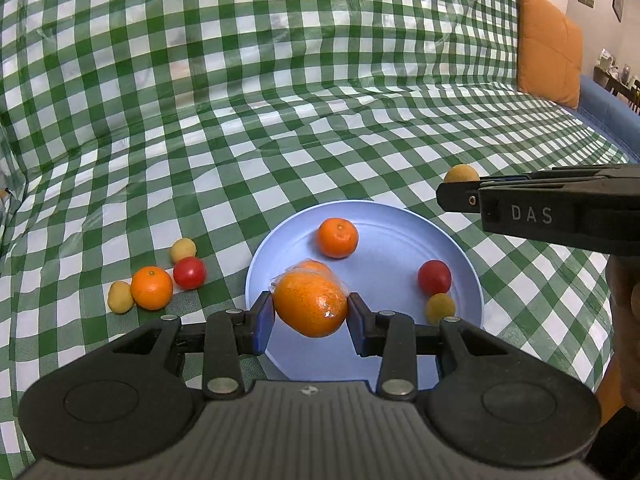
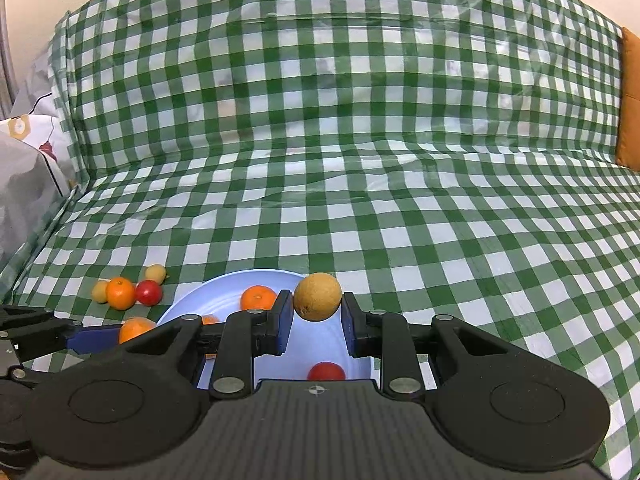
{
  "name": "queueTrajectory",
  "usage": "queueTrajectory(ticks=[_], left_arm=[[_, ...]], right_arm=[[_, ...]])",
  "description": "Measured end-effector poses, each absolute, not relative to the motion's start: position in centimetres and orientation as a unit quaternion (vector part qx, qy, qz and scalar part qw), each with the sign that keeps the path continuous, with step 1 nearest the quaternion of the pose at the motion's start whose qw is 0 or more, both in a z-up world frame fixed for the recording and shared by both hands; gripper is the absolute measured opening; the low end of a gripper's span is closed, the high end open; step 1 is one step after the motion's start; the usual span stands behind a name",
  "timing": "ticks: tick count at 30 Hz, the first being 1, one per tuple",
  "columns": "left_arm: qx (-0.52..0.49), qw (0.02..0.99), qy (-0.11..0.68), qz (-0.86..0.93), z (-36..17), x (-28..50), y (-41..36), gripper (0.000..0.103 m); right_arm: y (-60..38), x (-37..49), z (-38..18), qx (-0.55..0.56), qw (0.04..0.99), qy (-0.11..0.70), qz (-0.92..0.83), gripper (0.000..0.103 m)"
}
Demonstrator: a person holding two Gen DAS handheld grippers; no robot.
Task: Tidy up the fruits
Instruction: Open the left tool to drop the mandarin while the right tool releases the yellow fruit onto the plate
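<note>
My left gripper (image 1: pixel 310 305) is shut on a plastic-wrapped orange (image 1: pixel 308 308), which hangs over the near left part of the light blue plate (image 1: pixel 460 256). A mandarin (image 1: pixel 338 237), a red tomato (image 1: pixel 434 277) and a small yellow-brown fruit (image 1: pixel 440 308) lie on the plate. My right gripper (image 2: pixel 316 314) is shut on a round yellow-brown fruit (image 2: pixel 318 297) above the plate's far rim (image 2: pixel 200 296). It also enters the left wrist view from the right (image 1: pixel 450 194).
A cluster lies on the green checked cloth left of the plate: a mandarin (image 1: pixel 151 287), a tomato (image 1: pixel 189 273) and two yellow fruits (image 1: pixel 183 250) (image 1: pixel 120 297). An orange cushion (image 1: pixel 548 60) stands far right. Bags (image 2: pixel 24 168) sit at the far left.
</note>
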State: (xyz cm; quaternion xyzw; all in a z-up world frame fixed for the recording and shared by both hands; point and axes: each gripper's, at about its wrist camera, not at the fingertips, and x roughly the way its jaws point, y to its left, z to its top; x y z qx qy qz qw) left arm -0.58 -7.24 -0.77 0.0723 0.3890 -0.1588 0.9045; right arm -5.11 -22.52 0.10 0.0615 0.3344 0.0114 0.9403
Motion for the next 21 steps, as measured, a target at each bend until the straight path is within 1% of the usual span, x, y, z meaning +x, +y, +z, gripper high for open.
queueTrajectory(ticks=[21], left_arm=[[0.068, 0.905, 0.385, -0.170, -0.5, -0.7, -7.4, 0.043]], right_arm=[[-20.5, -5.5, 0.7, 0.036, 0.942, 0.332, 0.037, 0.027]])
